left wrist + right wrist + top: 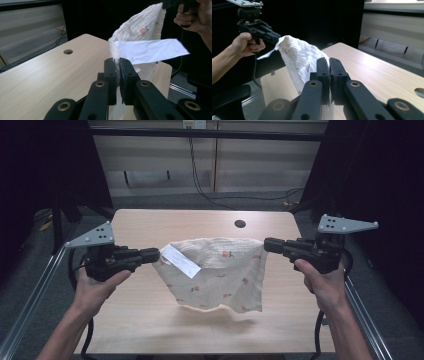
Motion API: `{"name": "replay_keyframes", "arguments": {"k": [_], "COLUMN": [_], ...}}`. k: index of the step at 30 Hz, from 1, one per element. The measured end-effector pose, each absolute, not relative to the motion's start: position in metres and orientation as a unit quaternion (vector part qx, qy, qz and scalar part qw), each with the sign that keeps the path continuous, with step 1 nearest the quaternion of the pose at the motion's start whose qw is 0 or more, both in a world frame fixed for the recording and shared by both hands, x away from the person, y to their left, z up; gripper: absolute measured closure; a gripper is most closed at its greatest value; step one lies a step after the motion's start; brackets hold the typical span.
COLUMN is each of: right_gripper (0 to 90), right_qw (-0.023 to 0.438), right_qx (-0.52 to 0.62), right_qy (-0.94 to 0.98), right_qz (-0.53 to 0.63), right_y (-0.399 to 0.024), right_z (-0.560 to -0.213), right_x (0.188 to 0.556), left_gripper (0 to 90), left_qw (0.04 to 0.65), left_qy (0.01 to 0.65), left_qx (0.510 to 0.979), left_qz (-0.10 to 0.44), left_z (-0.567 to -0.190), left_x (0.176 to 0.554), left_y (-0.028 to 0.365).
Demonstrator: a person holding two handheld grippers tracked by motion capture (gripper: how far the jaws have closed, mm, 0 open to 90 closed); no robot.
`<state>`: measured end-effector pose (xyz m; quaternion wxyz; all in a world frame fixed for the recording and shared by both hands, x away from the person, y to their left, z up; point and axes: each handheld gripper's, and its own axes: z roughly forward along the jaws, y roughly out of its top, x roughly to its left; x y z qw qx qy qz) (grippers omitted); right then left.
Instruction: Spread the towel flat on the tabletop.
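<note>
A cream cloth [220,272] with small red prints hangs in the air above the wooden table [150,320], stretched between both grippers. My left gripper [156,254] is shut on the cloth's left corner, where a white label [181,261] sticks out. My right gripper [266,244] is shut on the right corner. In the left gripper view the jaws pinch the cloth [140,27] beside the label [150,50]. Seen from the right gripper, the cloth [297,57] runs from the closed jaws to the other gripper [277,37].
A round cable hole [240,224] sits near the table's far edge. Metal rails [30,300] run along both sides of the table. Cables [200,180] lie on the floor beyond it, in front of a pale wall.
</note>
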<state>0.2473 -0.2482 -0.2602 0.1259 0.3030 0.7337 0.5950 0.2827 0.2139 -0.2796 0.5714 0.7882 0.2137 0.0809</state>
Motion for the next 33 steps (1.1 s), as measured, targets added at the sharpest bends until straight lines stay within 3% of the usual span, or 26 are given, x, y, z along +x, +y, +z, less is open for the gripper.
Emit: {"name": "replay_keyframes", "arguments": {"k": [7, 10, 16, 33], "right_gripper": [87.4, 87.3, 87.3, 87.1], "right_qw": [0.134, 0.121, 0.107, 0.099], "right_qx": [0.320, 0.356, 0.389, 0.413], "right_qy": [0.737, 0.746, 0.748, 0.756], "right_qz": [0.580, 0.549, 0.527, 0.499], "right_y": [-0.240, -0.246, -0.259, -0.252], "right_z": [-0.281, -0.310, -0.343, -0.379], "right_x": [0.243, 0.264, 0.298, 0.348], "left_gripper": [85.4, 85.3, 85.3, 84.8], "left_qw": [0.544, 0.524, 0.512, 0.490], "left_qy": [0.234, 0.267, 0.283, 0.336], "left_qx": [0.801, 0.805, 0.808, 0.803], "left_qz": [0.090, 0.071, 0.062, 0.046], "left_z": [-0.290, -0.319, -0.339, -0.392], "left_x": [0.293, 0.314, 0.339, 0.372], "left_y": [0.212, 0.204, 0.190, 0.195]}}
